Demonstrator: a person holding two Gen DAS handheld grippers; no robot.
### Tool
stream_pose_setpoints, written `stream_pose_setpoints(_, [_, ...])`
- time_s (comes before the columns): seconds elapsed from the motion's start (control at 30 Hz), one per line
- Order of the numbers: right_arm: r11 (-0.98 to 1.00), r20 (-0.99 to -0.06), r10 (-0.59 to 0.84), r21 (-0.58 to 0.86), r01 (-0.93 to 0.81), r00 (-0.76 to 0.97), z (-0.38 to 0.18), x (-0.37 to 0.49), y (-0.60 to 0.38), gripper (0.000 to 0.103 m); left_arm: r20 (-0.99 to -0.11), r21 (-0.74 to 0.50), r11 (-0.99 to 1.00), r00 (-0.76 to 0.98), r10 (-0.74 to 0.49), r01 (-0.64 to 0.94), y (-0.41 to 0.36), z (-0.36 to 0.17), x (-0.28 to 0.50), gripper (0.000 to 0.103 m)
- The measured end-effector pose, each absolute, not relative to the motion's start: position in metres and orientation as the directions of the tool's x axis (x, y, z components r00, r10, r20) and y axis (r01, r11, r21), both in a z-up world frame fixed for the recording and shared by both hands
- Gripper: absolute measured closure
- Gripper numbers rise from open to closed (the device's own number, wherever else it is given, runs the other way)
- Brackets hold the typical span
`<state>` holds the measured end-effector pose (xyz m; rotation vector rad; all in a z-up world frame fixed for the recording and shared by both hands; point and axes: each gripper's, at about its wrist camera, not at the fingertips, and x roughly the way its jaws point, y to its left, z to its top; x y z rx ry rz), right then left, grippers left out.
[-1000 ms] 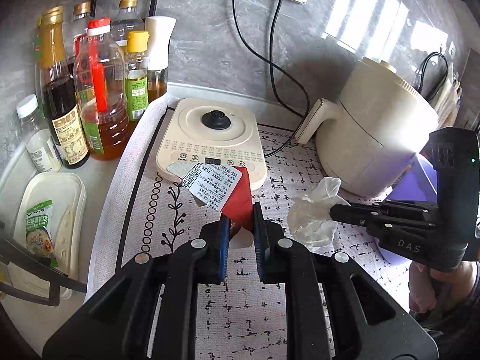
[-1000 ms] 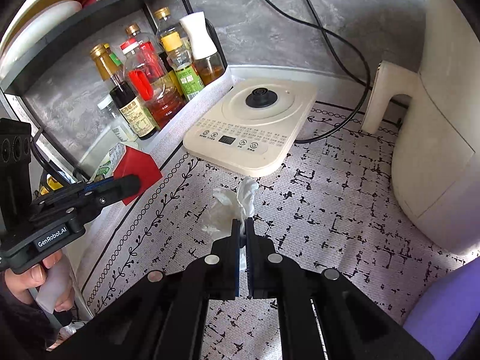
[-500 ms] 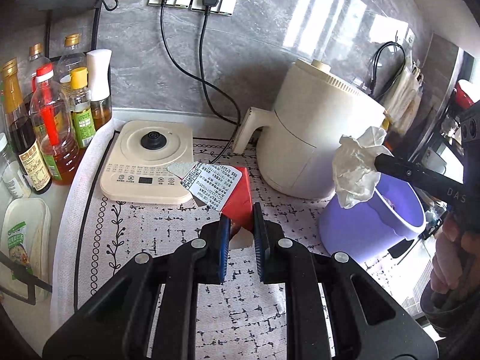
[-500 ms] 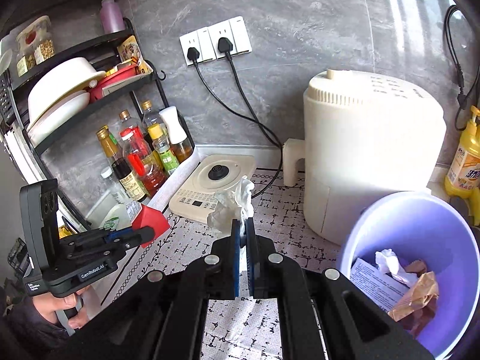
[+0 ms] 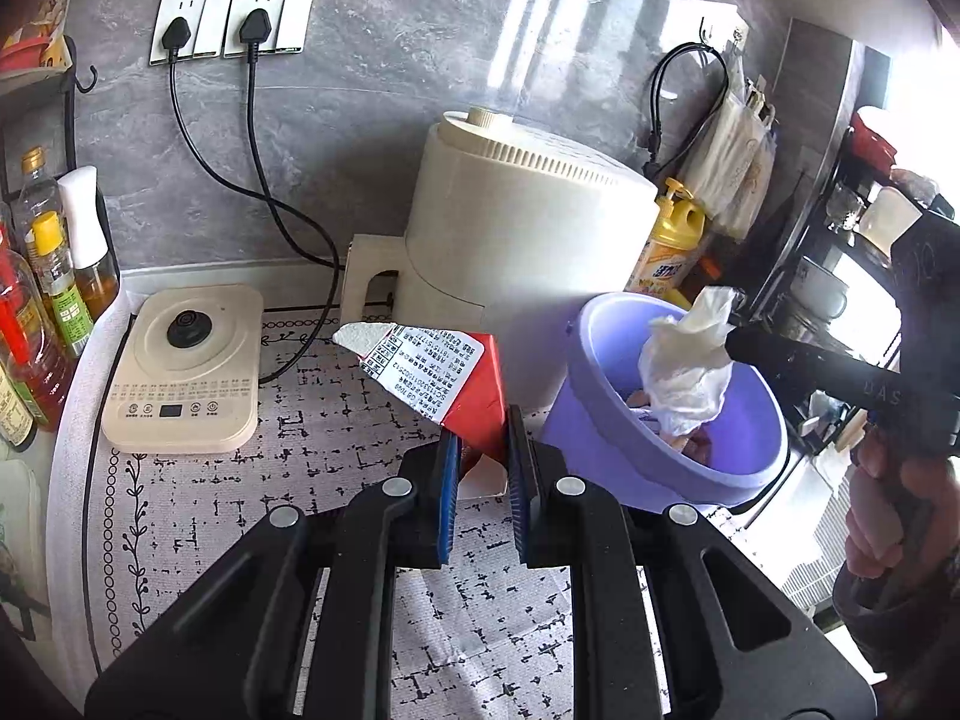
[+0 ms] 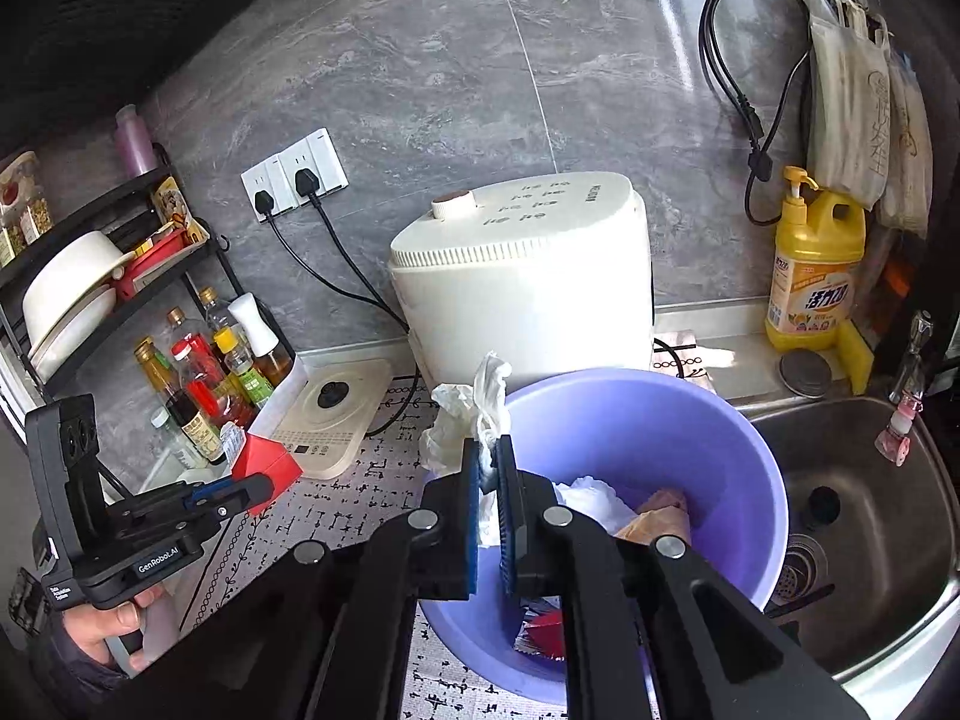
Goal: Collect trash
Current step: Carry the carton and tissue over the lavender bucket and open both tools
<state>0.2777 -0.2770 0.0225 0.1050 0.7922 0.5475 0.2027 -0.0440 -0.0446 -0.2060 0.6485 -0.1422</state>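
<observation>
My left gripper (image 5: 483,450) is shut on a red wrapper with a white printed label (image 5: 444,372), held above the patterned mat. It also shows in the right wrist view (image 6: 264,462). My right gripper (image 6: 491,462) is shut on a crumpled white tissue (image 6: 474,414) and holds it over the near rim of the purple bin (image 6: 738,420). In the left wrist view the tissue (image 5: 684,360) hangs above the bin (image 5: 606,396), which holds several pieces of trash.
A cream air fryer (image 5: 516,222) stands behind the bin. A flat cream cooker (image 5: 186,366) lies on the mat at left, oil and sauce bottles (image 5: 54,288) beyond it. A steel sink (image 6: 864,516) and a yellow detergent bottle (image 6: 813,264) are at right.
Both grippers have moved right toward the bin. The right gripper has carried the tissue up off the mat to above the bin's rim. The left gripper still holds the red wrapper.
</observation>
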Motion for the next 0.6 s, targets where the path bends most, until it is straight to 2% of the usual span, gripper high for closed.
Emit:
stream_pose_setpoints(0.03, [0.852,-0.662,0.509,0.296,-0.431,0.55,0.018,0.28,-0.28,0.071,-0.582,-0.236,0.969,0.788,-0.201,0.072,-0.049,-0.043,0.204,0.088])
stream_pose_setpoints(0.07, [0.856,-0.667,0.504,0.301,-0.42,0.548,0.015,0.281,-0.285,0.039,-0.58,-0.238,0.968,0.788,-0.206,0.078,-0.054,-0.041,0.205,0.088])
stream_pose_setpoints(0.1, [0.867,-0.661,0.491,0.304,-0.396,0.568,0.013,0.28,-0.293,0.034,-0.579,-0.236,0.968,0.788,-0.21,0.084,-0.059,-0.04,0.206,0.088])
stream_pose_setpoints(0.43, [0.889,-0.648,0.457,0.323,-0.323,0.609,0.01,0.276,-0.358,0.035,-0.573,-0.219,0.965,0.781,-0.249,0.146,-0.115,-0.029,0.222,0.088])
stream_pose_setpoints(0.6, [0.907,-0.633,0.421,0.307,-0.288,0.65,0.014,0.273,-0.392,0.022,-0.571,-0.214,0.958,0.771,-0.281,0.192,-0.147,-0.028,0.233,0.088])
